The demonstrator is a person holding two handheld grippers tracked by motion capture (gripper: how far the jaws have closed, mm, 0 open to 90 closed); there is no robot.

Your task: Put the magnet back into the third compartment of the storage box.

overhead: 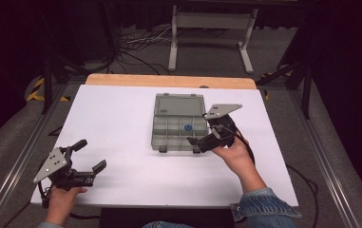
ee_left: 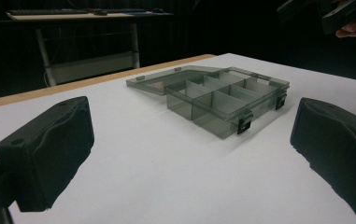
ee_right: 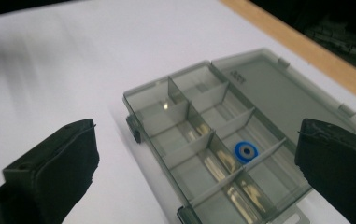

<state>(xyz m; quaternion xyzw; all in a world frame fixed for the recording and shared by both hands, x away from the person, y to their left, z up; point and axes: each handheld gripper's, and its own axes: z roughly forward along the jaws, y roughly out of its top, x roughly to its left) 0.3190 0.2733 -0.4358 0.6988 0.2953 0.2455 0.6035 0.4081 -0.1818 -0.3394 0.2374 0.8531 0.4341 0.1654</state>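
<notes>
Grey translucent plastic forms the box [overhead: 178,124], which lies open at mid-table [overhead: 121,123], lid [overhead: 179,105] folded flat on the far side. A blue ring [ee_right: 246,151] sits in one compartment of the middle row. The right gripper [overhead: 208,137] hovers at the box's near right corner, jaws apart and empty. The left gripper [overhead: 89,156] waits near the table's near left corner, jaws likewise apart, well clear of the box. If the lid is to be closed, approach its far edge low, lift evenly, and avoid jolting the ring.
</notes>
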